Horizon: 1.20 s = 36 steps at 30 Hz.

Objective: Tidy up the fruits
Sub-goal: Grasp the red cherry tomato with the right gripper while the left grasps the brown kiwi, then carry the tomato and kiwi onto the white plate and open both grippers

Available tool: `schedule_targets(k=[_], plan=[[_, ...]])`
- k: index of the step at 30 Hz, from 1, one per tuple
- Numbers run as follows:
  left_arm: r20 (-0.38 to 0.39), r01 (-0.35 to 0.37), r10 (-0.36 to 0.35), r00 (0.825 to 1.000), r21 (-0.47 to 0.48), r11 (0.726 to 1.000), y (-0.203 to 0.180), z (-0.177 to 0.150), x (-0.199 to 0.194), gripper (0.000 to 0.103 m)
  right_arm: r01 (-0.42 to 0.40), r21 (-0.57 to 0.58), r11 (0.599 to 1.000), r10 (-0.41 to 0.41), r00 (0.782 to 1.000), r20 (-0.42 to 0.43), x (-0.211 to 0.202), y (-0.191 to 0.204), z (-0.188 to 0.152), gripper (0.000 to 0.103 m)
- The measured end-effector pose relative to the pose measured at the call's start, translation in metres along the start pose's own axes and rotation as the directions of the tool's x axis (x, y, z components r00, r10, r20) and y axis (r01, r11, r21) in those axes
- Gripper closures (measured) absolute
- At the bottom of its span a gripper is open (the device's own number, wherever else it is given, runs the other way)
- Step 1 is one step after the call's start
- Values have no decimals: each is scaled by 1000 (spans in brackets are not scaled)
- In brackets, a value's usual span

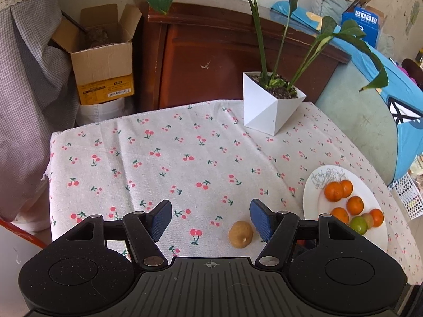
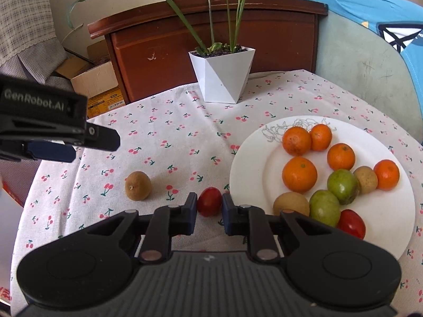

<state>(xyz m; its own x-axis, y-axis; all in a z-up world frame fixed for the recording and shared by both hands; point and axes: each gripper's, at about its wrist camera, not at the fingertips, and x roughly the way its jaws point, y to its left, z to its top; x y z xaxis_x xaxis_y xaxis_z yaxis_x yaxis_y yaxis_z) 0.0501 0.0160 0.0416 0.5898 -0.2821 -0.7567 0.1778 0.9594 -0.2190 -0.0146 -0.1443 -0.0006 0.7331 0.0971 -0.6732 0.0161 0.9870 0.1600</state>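
The red fruit (image 2: 209, 201) sat pinched between the blue pads of my right gripper (image 2: 209, 206), down on the cherry-print cloth (image 2: 185, 137) just short of the white plate (image 2: 246, 158). Both fingers pressed its sides, one on each flank, and its far half poked out beyond the tips.

My left gripper (image 1: 210, 218) stood spread with nothing between its pads. A brown fruit (image 1: 240, 234) lay on the cloth just inside its right finger (image 1: 260, 219), close to it, though I could not tell whether they touched. From the right wrist view that same brown fruit lay to the left of the red one, apart from it.

Outward to the right, the plate held five oranges (image 2: 299, 174), two green fruits (image 2: 343, 186), two more brown ones (image 2: 290, 204) and a second red fruit (image 2: 351, 224) near its near rim. At the cloth's far edge stood a white faceted planter (image 2: 222, 76) with tall green leaves, and behind it a dark wooden cabinet (image 2: 277, 39).
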Motion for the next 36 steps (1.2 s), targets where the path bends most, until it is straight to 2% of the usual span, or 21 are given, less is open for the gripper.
schedule_targets(k=[7, 14, 18, 27, 31, 36], plan=[[-27, 0, 3, 1000, 99, 995, -8, -13, 4, 39, -53, 18, 998, 53, 999, 9, -14, -8, 4, 85], [-32, 8, -1, 1000, 210, 978, -25, -26, 13, 41, -58, 49, 997, 56, 998, 38, -24, -19, 14, 85], [-30, 25, -19, 999, 219, 976, -31, -30, 21, 49, -54, 75, 996, 50, 997, 50, -28, -28, 21, 85], [3, 0, -1, 1000, 238, 971, -41, -35, 31, 80, -53, 147, 988, 45, 997, 62, -35, -52, 30, 85], [10, 15, -18, 1000, 209, 978, -43, -32, 29, 81, -54, 197, 979, 40, 996, 77, -39, -69, 38, 85], [46, 86, -96, 994, 187, 979, -60, -20, 17, 81, -53, 279, 959, 16, 991, 131, -53, -103, 56, 85]])
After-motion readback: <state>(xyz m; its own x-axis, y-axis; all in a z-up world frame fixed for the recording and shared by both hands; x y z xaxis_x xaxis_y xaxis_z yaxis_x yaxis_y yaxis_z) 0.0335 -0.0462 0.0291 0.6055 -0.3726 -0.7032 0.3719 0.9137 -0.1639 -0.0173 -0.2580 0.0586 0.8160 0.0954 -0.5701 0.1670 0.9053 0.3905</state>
